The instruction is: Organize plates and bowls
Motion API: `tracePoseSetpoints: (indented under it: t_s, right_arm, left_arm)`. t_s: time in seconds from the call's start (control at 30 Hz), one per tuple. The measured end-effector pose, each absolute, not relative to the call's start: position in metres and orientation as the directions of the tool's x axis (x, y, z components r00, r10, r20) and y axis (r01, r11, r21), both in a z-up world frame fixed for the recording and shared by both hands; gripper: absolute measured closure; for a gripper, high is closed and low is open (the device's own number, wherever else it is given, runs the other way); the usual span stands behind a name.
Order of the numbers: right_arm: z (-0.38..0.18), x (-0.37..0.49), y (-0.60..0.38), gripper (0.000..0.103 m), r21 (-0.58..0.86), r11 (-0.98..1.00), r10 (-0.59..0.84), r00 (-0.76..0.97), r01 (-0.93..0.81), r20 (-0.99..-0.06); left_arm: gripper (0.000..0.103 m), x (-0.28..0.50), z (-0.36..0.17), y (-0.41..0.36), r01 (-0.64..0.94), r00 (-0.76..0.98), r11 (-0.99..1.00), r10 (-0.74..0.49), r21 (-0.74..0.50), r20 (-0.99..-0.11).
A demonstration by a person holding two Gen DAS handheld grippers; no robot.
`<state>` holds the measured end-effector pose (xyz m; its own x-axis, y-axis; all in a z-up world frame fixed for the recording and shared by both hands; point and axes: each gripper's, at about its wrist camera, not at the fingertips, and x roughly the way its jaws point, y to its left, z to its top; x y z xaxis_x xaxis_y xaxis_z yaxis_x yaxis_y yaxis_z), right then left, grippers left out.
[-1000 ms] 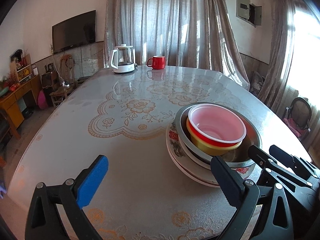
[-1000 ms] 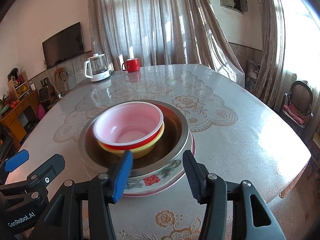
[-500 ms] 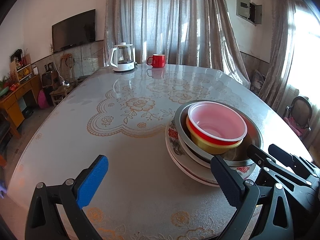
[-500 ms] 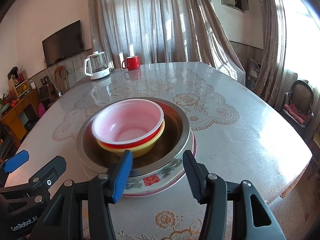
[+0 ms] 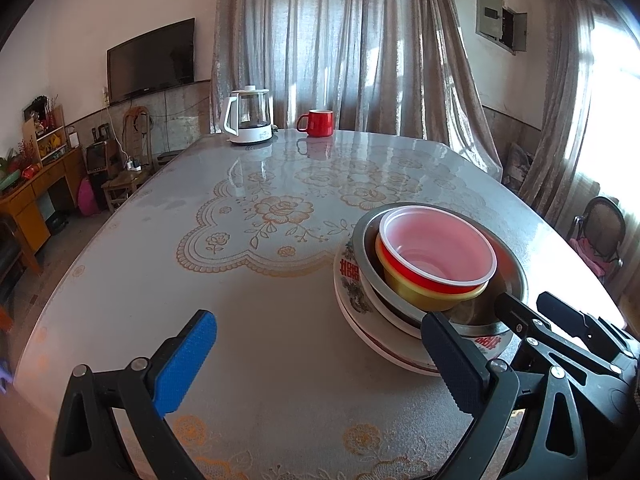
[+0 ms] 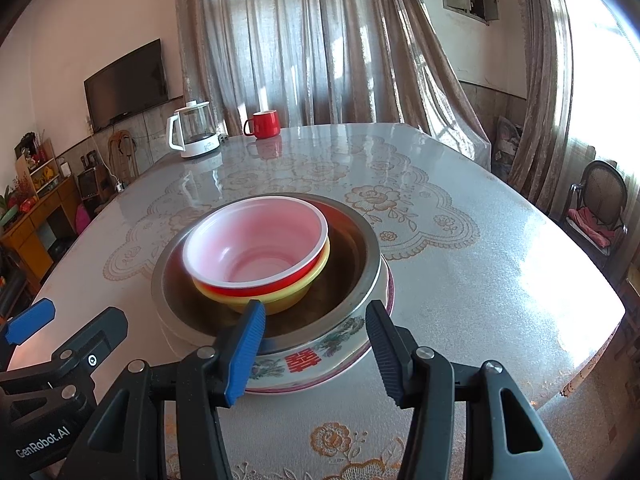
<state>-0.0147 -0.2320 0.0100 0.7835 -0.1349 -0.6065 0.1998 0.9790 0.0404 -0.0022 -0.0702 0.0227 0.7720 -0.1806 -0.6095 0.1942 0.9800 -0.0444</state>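
Note:
A stack stands on the table: a patterned white plate (image 6: 320,354) at the bottom, a steel bowl (image 6: 360,256) on it, a yellow bowl (image 6: 296,292) inside that, and a red bowl with a white inside (image 6: 256,246) on top. The stack also shows at the right of the left wrist view, red bowl (image 5: 436,254) uppermost. My right gripper (image 6: 316,344) is open and empty, just in front of the plate's near rim. My left gripper (image 5: 320,364) is open wide and empty, left of the stack above the table.
A glass kettle (image 5: 248,120) and a red mug (image 5: 318,123) stand at the table's far edge. The table (image 5: 248,280) has a lace-patterned cover. A chair (image 6: 600,208) stands off the right side, a wooden cabinet (image 5: 32,196) at the left.
Both views have shifted only slightly. The stack sits a little higher in the right wrist view. Both grippers stay open and nothing was taken hold of.

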Motion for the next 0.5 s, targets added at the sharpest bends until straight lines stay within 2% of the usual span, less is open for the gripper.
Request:
tracePoseSetpoints:
  t_s: [0.5]
  right_arm:
    - [0.0095, -0.0128, -0.2324, 0.050, 0.039, 0.980, -0.134, 0.786, 0.197, -0.603]
  left_arm:
    - [0.000, -0.0029, 0.0247, -0.0701, 0.193, 0.775, 0.980, -0.180, -0.045, -0.606]
